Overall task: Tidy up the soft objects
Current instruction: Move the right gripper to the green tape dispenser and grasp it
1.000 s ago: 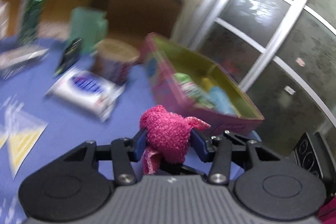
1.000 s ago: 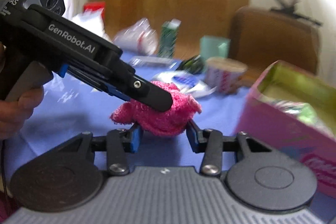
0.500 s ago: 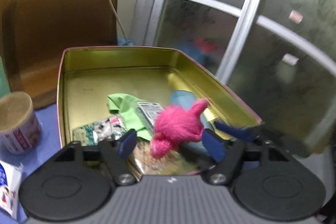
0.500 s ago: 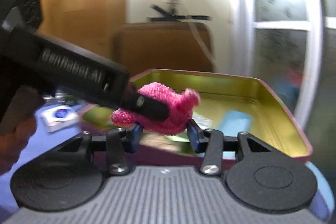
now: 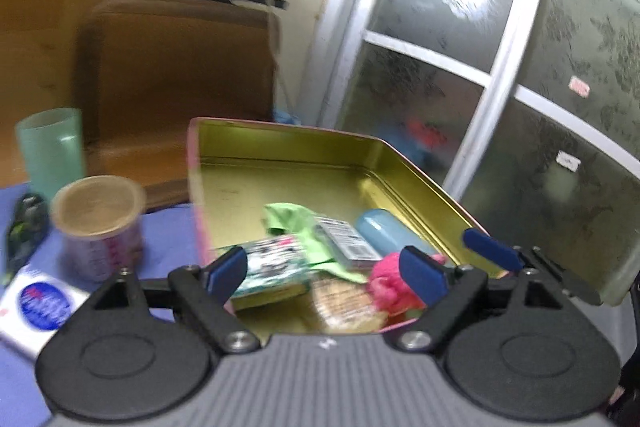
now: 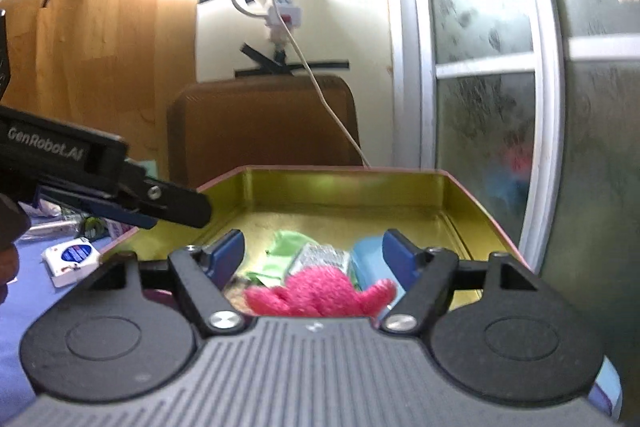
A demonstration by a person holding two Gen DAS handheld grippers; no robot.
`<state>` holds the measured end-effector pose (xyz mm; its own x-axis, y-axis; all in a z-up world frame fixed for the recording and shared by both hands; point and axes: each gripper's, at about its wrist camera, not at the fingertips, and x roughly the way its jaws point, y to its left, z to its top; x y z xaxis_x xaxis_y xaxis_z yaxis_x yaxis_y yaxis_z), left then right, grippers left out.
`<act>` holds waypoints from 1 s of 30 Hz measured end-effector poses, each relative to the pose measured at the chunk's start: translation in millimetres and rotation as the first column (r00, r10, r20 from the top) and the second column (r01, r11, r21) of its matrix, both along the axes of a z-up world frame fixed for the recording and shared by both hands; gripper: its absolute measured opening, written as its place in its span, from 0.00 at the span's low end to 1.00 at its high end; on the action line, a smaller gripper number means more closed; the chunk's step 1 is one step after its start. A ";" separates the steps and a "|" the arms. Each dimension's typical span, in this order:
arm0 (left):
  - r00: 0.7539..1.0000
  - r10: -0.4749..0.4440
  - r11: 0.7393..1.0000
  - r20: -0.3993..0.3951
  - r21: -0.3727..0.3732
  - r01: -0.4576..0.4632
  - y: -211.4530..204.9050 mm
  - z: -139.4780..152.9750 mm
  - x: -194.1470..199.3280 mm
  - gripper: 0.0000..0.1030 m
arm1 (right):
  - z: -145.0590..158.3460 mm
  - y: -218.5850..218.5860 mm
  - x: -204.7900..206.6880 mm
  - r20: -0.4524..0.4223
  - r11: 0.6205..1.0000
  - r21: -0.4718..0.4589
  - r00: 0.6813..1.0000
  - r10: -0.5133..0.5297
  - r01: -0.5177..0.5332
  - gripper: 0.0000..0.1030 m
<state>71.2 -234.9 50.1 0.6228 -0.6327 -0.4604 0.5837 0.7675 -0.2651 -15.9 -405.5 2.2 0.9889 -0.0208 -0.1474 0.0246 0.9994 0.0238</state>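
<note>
My left gripper and right gripper have just spread (nothing pinched now); the pink cloth, held a second ago, lies in the tin.

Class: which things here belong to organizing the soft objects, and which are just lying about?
Job: pink fuzzy cloth, gold tin, green cloth, both open tools.
Lying about: paper cup, teal tumbler, tissue pack, brown chair.
</note>
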 end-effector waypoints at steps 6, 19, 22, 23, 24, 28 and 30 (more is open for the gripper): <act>0.982 0.183 0.979 -0.052 -0.081 -0.187 94.0 -16.8 -5.1 0.84 | 6.7 22.4 4.6 0.005 0.996 -0.009 0.996 0.093 -0.093 0.55; 0.799 0.594 0.798 -0.100 -0.058 -0.600 269.3 -61.0 -4.2 0.82 | 10.4 158.6 68.9 -0.202 0.872 -0.005 0.855 0.479 -0.489 0.24; 0.801 0.584 0.788 -0.131 -0.145 -0.599 281.8 -60.6 -5.5 0.82 | 12.7 197.8 106.1 -0.236 0.871 0.001 0.846 0.478 -0.492 0.32; 0.802 0.582 0.786 -0.137 -0.157 -0.598 285.2 -61.3 -6.5 0.82 | 11.8 207.7 117.8 -0.247 0.878 0.005 0.850 0.465 -0.478 0.43; 0.804 0.575 0.786 -0.150 -0.170 -0.594 288.3 -61.8 -6.4 0.82 | 10.4 217.7 132.9 -0.264 0.890 0.013 0.857 0.443 -0.456 0.48; 0.809 0.555 0.782 -0.192 -0.210 -0.586 295.9 -64.5 -7.0 0.82 | -1.2 242.6 176.5 -0.352 0.930 0.037 0.866 0.354 -0.365 0.51; 0.814 0.546 0.783 -0.198 -0.225 -0.580 298.1 -64.2 -8.0 0.82 | -7.5 253.3 192.7 -0.395 0.947 0.007 0.869 0.298 -0.322 0.51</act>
<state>63.1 63.2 -14.1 0.8590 -0.2922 -0.4203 0.0212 0.8407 -0.5412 176.8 -152.2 -5.2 0.8105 0.2575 -0.5261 -0.2915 0.9564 0.0192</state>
